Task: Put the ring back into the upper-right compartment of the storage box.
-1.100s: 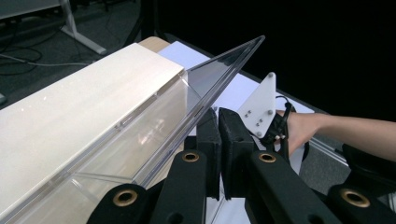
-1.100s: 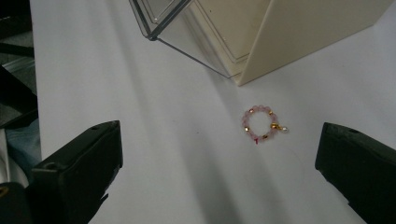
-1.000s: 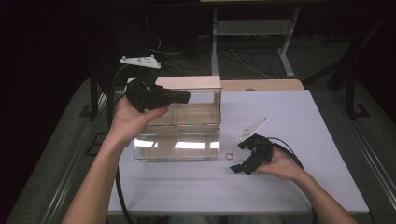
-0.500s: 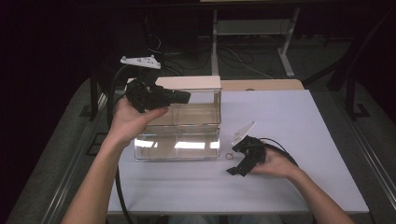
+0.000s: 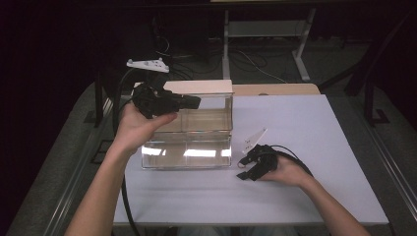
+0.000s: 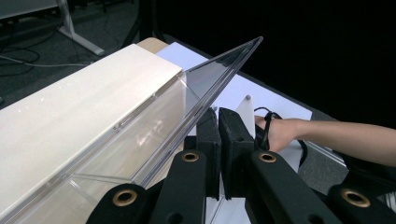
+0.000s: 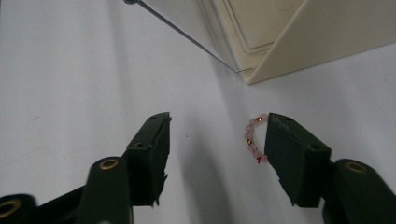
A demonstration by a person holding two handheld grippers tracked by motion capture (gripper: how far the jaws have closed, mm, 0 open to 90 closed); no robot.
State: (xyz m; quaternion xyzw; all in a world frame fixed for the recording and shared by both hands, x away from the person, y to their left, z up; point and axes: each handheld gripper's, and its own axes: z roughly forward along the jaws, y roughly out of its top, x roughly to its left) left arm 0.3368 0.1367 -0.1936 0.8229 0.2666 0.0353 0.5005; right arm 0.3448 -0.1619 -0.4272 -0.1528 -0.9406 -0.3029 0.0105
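Lying against one pad of the closing, still-apart right tongs (image 7: 215, 140), bead bracelet (image 7: 252, 138).

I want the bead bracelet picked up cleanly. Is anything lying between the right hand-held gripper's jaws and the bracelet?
Nothing visible is in the way. The bead bracelet lies on bare white table, just inside the far-side jaw of the right hand-held gripper, whose jaws have just been closing around it. The clear box stands beyond the jaw tips, apart from the bracelet.
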